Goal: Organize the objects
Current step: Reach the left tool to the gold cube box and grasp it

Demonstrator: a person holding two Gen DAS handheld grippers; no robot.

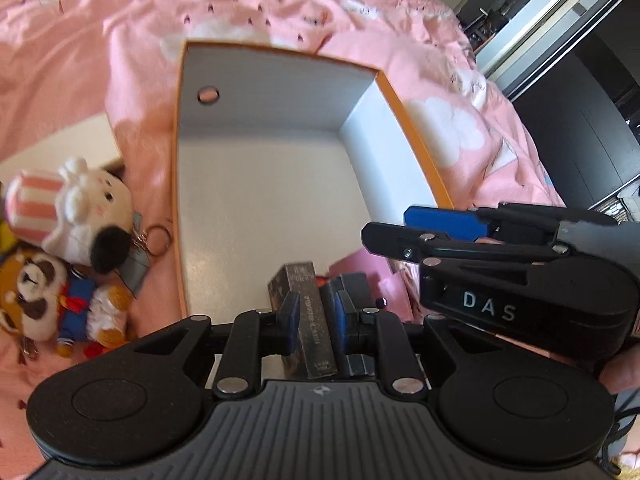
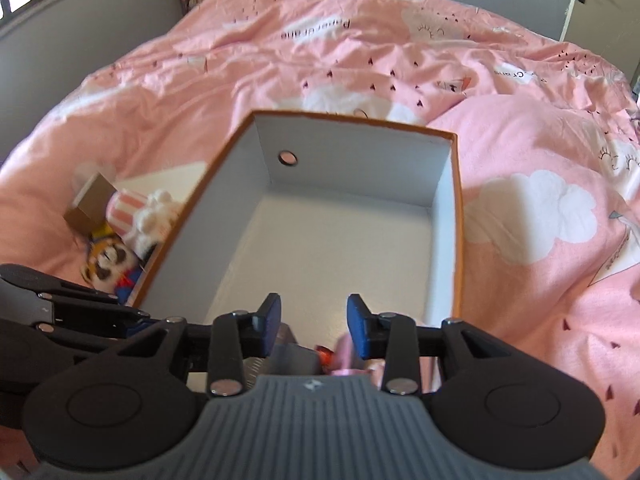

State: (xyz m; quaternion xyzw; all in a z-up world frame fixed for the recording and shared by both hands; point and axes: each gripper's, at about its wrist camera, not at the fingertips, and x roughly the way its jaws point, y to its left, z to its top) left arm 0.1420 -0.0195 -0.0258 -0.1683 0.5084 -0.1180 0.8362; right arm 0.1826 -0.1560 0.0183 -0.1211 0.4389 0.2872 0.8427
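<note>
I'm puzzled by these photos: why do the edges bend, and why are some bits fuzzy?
Both views come through a fisheye lens, so the bed bulges and the corners go dark. In the left view the plush toys and the box rim are smeared by blur. In the right view the box's near edges and the toys are soft. Daylight is even, with a faint sheen on the box floor.

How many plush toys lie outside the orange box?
2, both on the pink bedding left of the orange box: a white plush with a striped hat and a raccoon plush just below it. Others may be hidden.
</note>
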